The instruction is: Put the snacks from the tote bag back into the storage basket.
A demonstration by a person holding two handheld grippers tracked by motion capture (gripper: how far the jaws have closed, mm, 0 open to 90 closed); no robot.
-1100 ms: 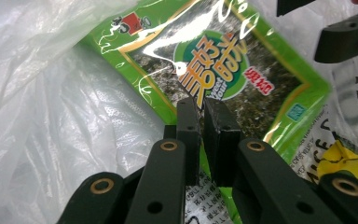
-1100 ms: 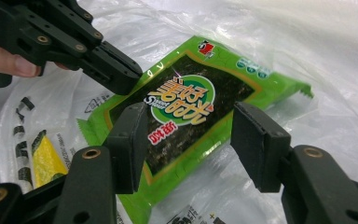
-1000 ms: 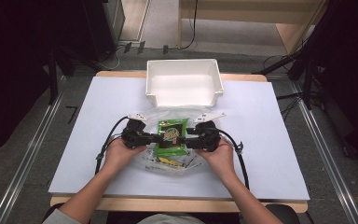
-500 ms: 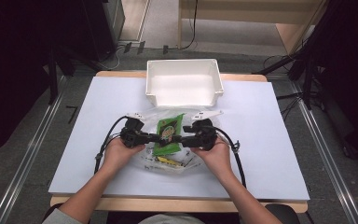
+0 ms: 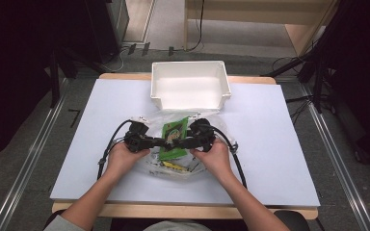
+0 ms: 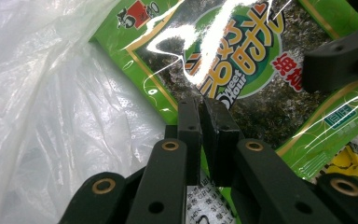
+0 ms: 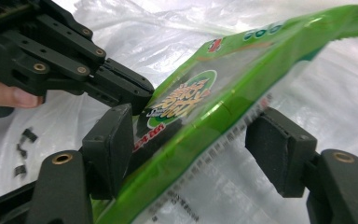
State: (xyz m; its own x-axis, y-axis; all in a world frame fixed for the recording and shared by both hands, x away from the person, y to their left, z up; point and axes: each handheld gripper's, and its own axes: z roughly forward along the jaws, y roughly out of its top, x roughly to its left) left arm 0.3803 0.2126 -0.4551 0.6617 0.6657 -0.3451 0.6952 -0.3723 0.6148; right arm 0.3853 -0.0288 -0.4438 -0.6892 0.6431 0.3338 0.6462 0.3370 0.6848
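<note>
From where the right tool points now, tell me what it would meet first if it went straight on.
The green snack packet, most likely: it already lies slanted between the right tool's open jaws, which have just been opening. Beyond it comes the left tool, shut on that packet's far edge. Depth is hard to judge.

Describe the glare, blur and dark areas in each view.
High view: dark surroundings, evenly lit white table. Left gripper view: white glare streaks across the glossy green seaweed snack packet; clear plastic bag washed out. Right gripper view: packet's far end soft, right gripper close and slightly blurred.
</note>
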